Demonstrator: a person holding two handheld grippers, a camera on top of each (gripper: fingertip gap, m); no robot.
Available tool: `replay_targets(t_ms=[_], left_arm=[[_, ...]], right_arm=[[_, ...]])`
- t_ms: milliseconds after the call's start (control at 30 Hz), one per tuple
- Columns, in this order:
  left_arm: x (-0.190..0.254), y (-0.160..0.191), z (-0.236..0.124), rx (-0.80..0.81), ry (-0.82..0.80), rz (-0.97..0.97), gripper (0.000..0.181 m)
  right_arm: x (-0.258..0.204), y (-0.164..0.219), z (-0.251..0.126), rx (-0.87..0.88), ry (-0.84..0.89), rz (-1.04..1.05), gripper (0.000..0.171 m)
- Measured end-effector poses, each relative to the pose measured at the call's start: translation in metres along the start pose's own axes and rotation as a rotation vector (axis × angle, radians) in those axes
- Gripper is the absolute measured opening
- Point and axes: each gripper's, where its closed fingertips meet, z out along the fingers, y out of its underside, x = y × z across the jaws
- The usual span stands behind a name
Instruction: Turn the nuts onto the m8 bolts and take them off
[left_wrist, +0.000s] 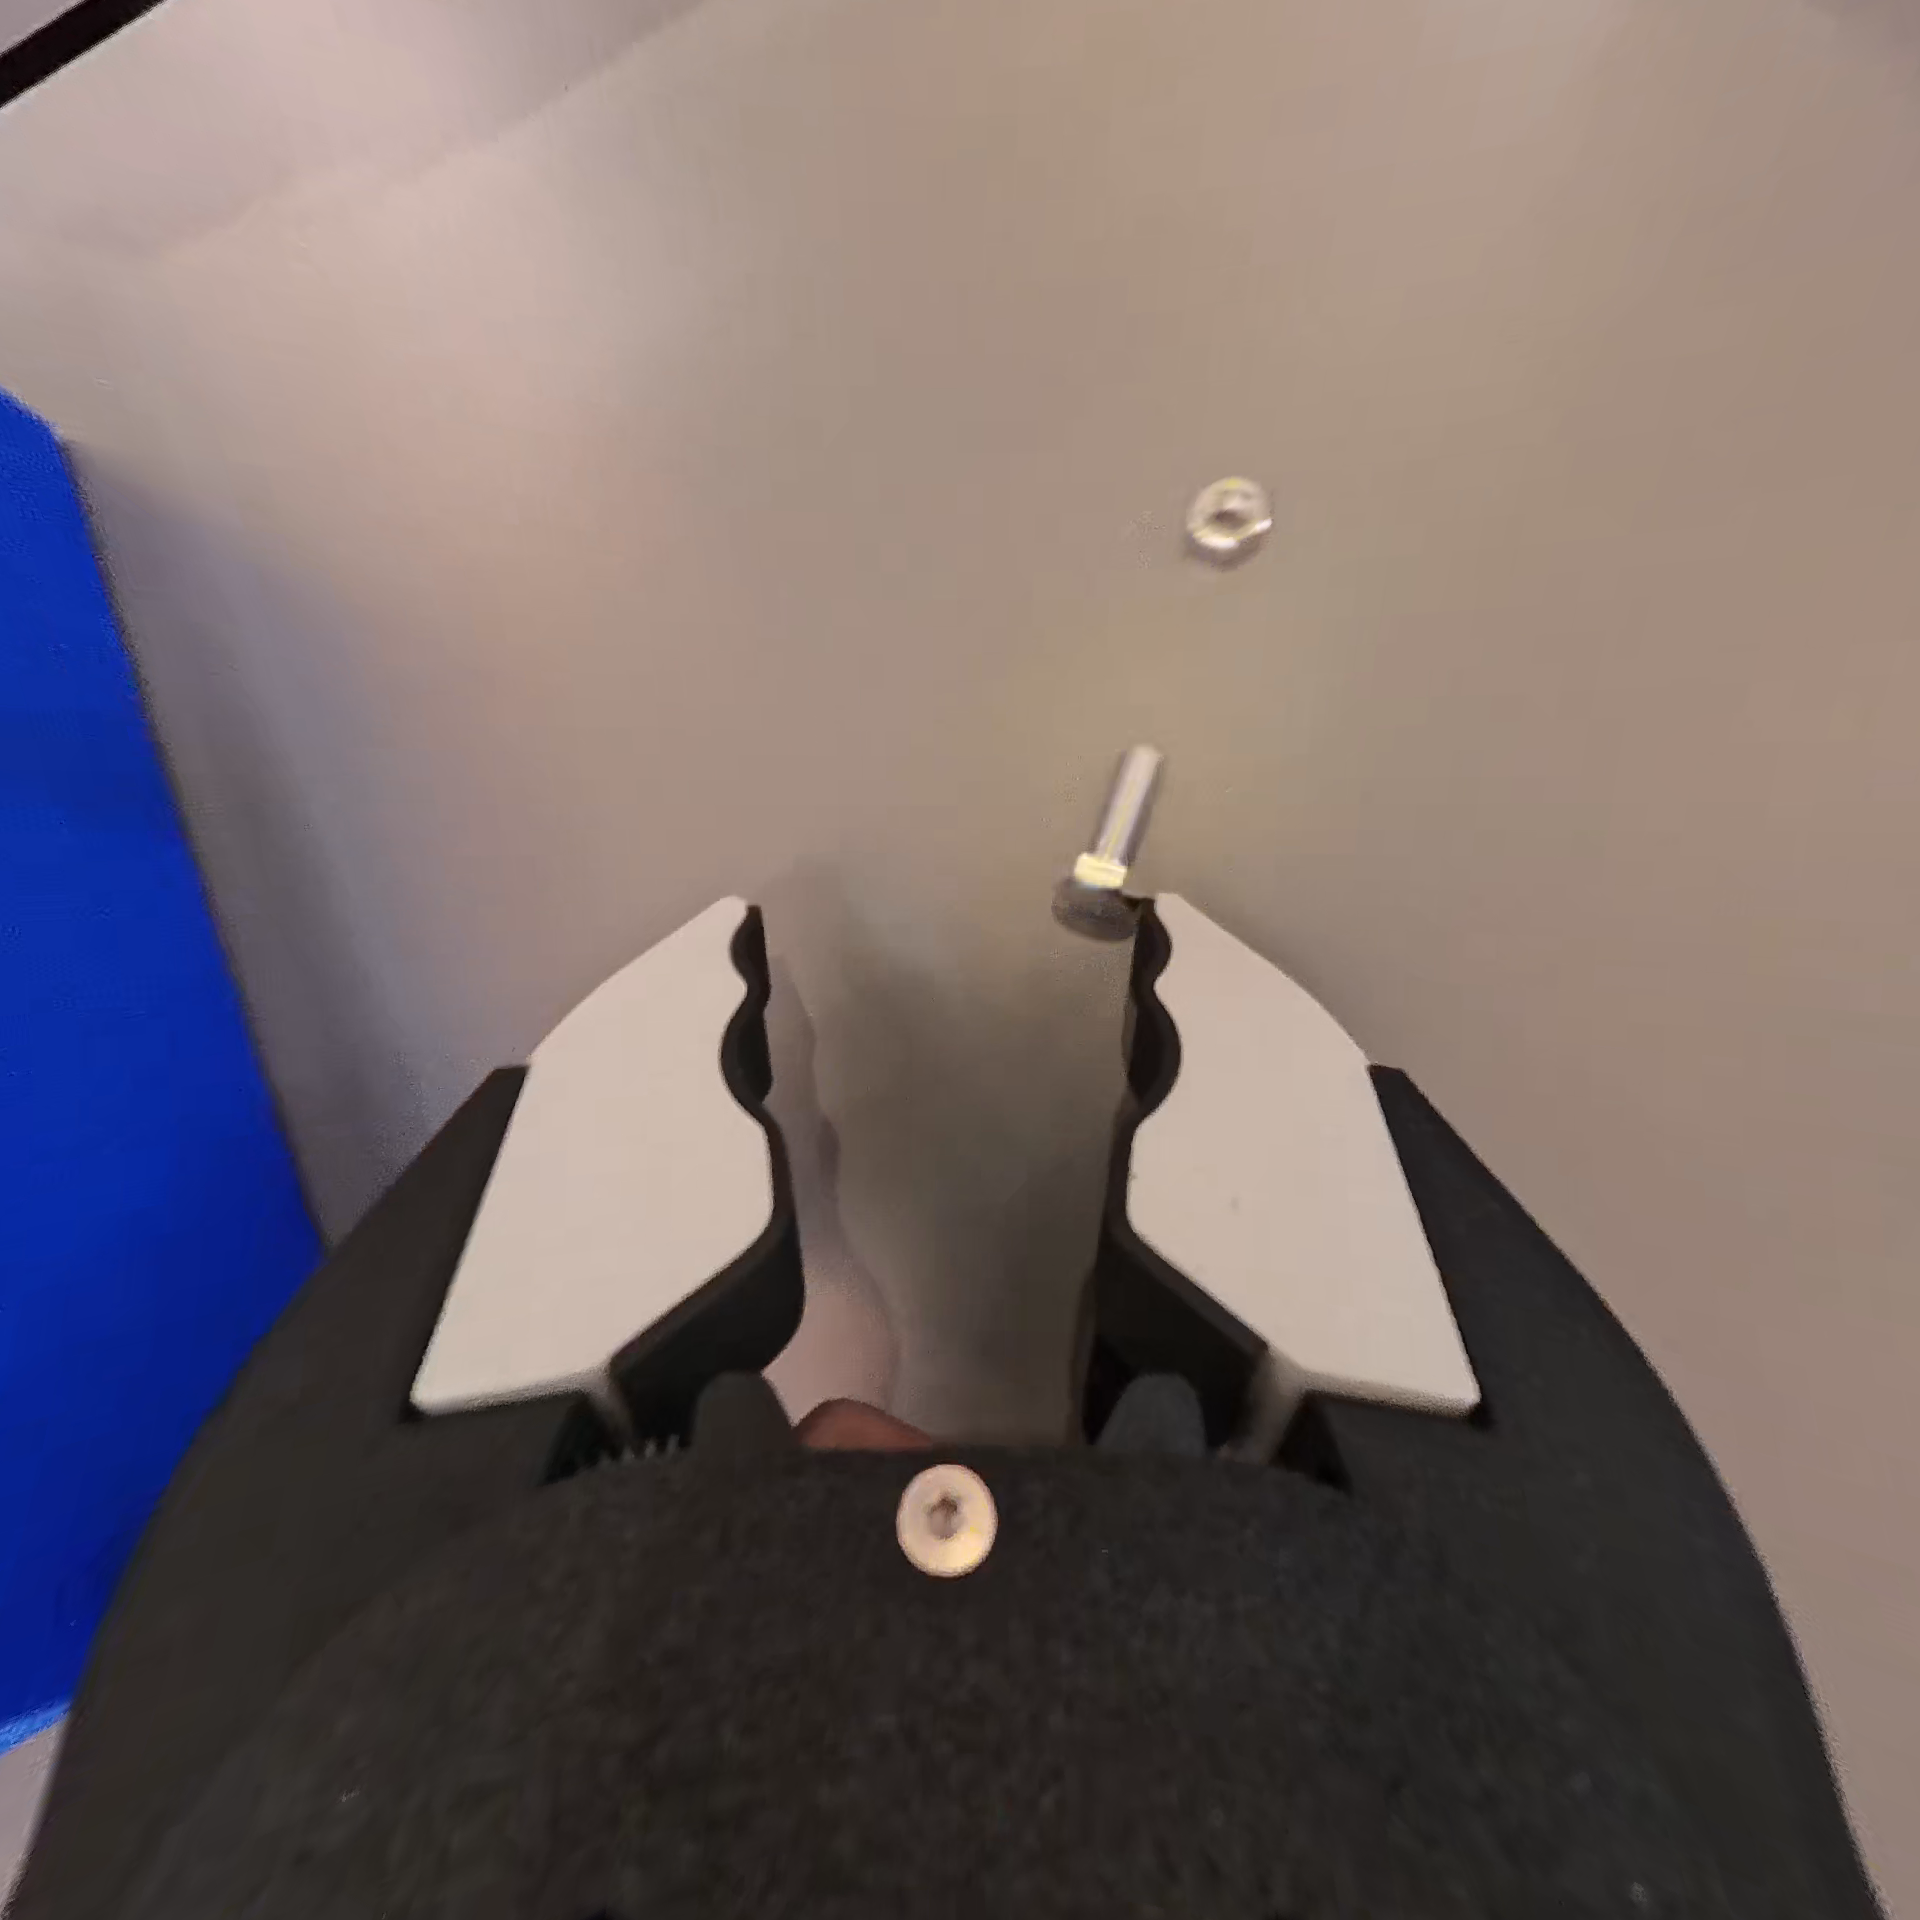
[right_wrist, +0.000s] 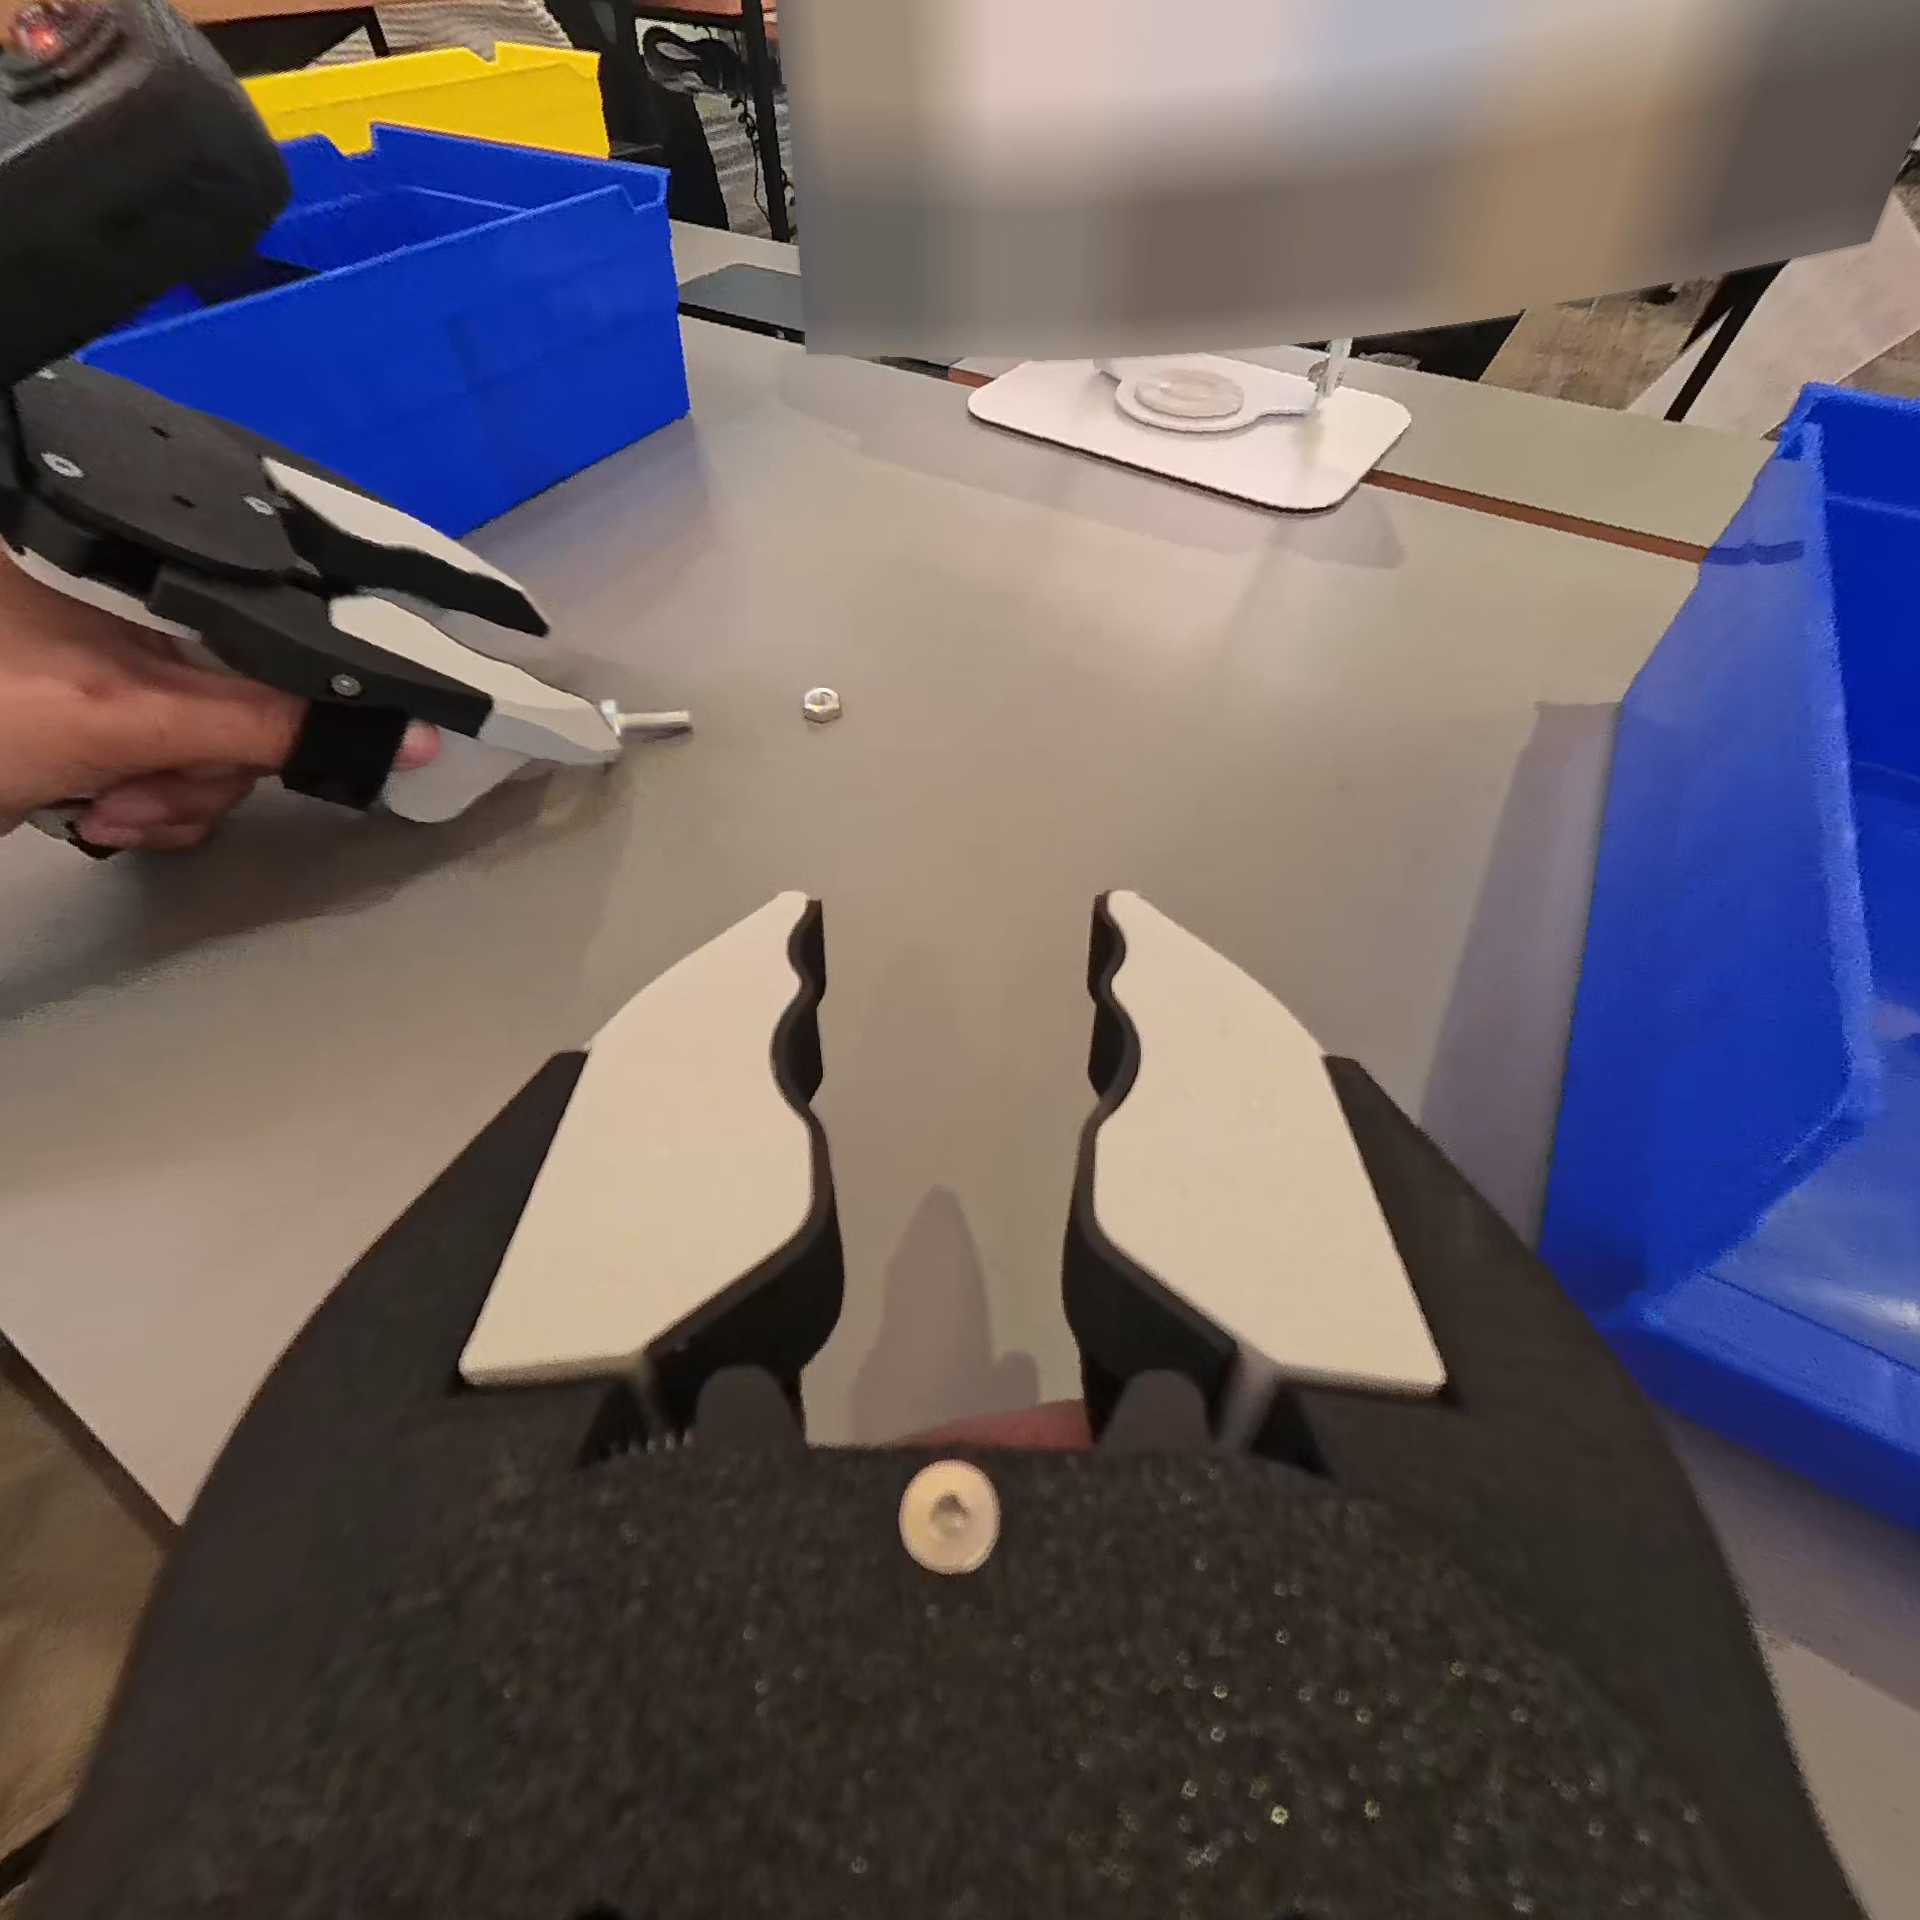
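A silver bolt (left_wrist: 1114, 836) lies on the grey table, its hex head just at the tip of my left gripper's right finger. A silver nut (left_wrist: 1229, 516) lies flat a little beyond the bolt. My left gripper (left_wrist: 948, 906) is open and empty, low over the table. In the right wrist view the left gripper (right_wrist: 577, 681) shows at the left, held by a hand, with its near fingertip touching the bolt (right_wrist: 655, 722); the nut (right_wrist: 822, 703) lies to the right of it. My right gripper (right_wrist: 956, 902) is open and empty, well short of both parts.
A blue bin (right_wrist: 436, 312) stands at the back left, with a yellow bin (right_wrist: 436, 94) behind it. Another blue bin (right_wrist: 1766, 935) stands at the right. A white stand base (right_wrist: 1195, 436) sits at the back. The blue bin's wall (left_wrist: 104, 987) fills the left wrist view's left edge. My left gripper is the nearer one to the silver nut (left_wrist: 1229, 516): about 8 cm, against 20 cm. Seen from the right wrist view (right_wrist: 806, 710) as well.
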Motion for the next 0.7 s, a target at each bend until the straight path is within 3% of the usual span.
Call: replay_targets(t_ms=[167,467,700], left_arm=[[-0.005,0.003,-0.012,0.038,0.093,-0.046,0.070],[0.011,-0.008,-0.030,0.050,0.219,0.366,0.059],[0.013,-0.010,0.000,-0.105,0.335,0.553,0.048]], right_arm=[[-0.004,0.002,0.003,-0.011,-0.008,-0.013,0.048],[-0.003,-0.003,-0.001,-0.001,-0.008,-0.026,0.045],[-0.004,-0.003,-0.005,0.003,-0.013,-0.026,0.044]])
